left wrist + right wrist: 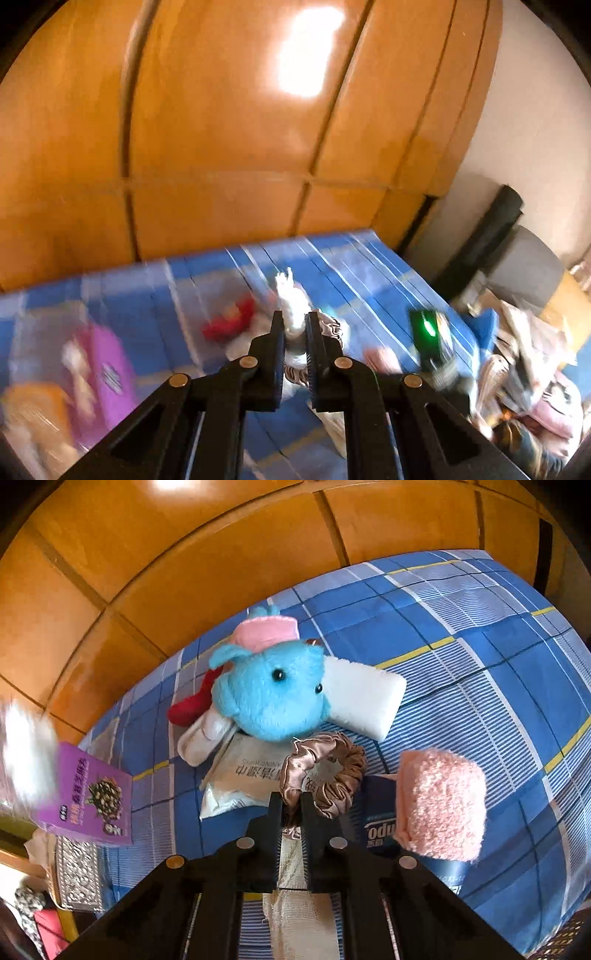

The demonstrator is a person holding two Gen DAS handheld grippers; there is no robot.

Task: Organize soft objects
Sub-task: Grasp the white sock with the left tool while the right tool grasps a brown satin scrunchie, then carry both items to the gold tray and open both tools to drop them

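The right gripper [291, 799] clamps the shiny brown satin scrunchie [325, 771], lying on the blue checked bedsheet [461, 627] just below the blue plush toy [273, 694]. The left gripper [295, 325] pinches a white fluffy piece [291, 310] above the sheet.

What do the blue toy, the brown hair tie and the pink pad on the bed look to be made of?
Blue toy: plush, short fuzzy pile, matte, with glossy bead eyes. Hair tie: probably satin; its gathered folds catch the light with a smooth sheen. Pink pad: looks like a nubbly, looped fleece or chenille, matte; exact fabric unclear.
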